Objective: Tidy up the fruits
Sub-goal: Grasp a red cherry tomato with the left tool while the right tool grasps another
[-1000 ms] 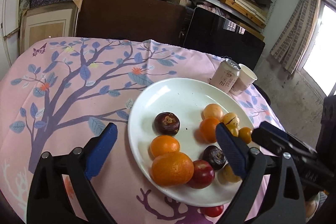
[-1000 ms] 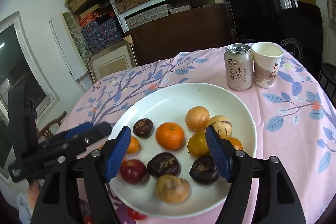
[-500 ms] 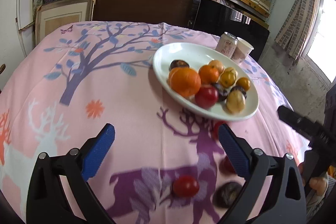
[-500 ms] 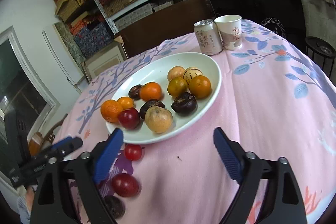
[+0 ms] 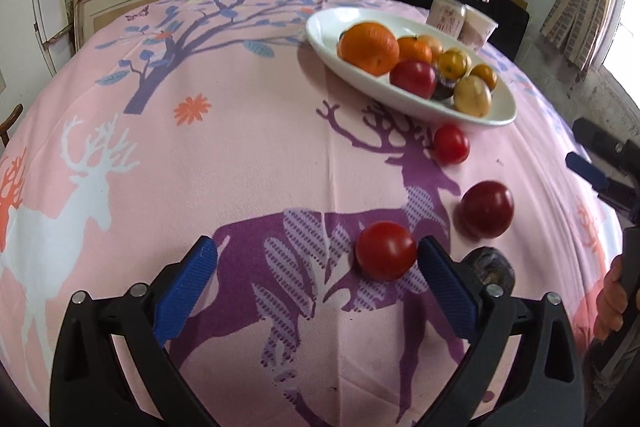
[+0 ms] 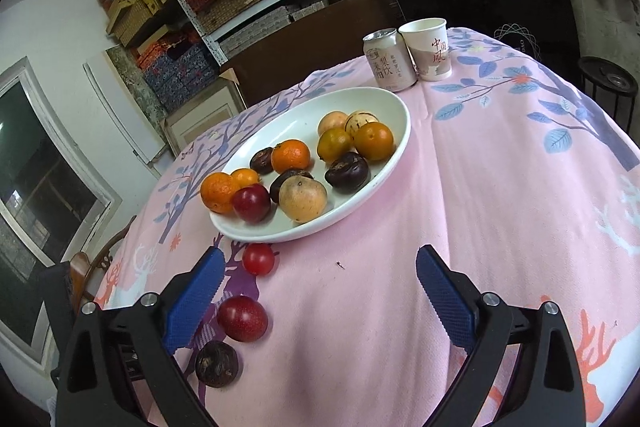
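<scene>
Nearby, red tomato (image 5: 386, 251) beside left gripper (image 5: 316, 281), fingers (image 5: 446, 289) apart

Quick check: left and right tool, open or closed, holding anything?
Left tool: open, empty; a red tomato lies by its right finger.
Right tool: open, empty.

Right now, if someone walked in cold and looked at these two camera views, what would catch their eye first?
Probably the white plate heaped with oranges and dark and red fruit, sitting on the pink deer-print tablecloth toward its far side. Next, the loose fruit on the cloth in front of the plate: a small red tomato, a dark red plum and another red tomato, which lies right by the open left gripper.
</scene>
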The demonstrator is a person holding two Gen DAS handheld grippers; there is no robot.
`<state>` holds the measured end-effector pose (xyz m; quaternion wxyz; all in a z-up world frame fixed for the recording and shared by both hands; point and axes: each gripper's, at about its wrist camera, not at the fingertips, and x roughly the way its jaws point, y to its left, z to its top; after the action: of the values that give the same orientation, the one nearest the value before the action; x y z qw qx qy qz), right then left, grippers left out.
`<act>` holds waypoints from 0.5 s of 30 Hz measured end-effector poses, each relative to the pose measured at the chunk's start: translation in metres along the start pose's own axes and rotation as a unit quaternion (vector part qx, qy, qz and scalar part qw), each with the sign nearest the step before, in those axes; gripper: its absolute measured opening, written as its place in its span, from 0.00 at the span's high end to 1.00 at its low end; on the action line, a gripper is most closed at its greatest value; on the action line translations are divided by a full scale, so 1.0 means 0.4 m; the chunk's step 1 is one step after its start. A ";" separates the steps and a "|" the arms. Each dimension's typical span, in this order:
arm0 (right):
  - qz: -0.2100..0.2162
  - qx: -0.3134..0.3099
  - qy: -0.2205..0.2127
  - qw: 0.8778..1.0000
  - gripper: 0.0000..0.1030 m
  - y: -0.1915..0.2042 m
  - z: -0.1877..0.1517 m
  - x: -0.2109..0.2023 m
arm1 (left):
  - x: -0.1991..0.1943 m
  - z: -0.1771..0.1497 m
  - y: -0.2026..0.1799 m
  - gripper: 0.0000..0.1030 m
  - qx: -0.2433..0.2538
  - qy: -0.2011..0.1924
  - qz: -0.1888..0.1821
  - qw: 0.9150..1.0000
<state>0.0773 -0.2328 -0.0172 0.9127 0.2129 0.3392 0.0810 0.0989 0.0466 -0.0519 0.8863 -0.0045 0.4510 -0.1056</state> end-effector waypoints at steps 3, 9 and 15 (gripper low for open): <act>0.005 0.018 0.004 1.000 0.06 -0.013 0.003 0.003 | 0.004 0.001 -0.016 0.04 0.015 0.002 0.008 1.000; 0.018 0.014 0.017 1.000 0.06 -0.002 -0.006 0.013 | 0.020 -0.001 -0.054 0.04 0.051 0.014 0.034 0.998; 0.077 -0.019 0.063 0.995 0.07 0.057 -0.022 0.049 | 0.023 -0.001 -0.059 0.04 0.056 0.016 0.038 0.998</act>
<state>0.0862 -0.2038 -0.0244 0.8846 0.2155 0.3769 0.1702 0.0994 0.0217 -0.0571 0.8811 0.0640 0.4585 -0.0967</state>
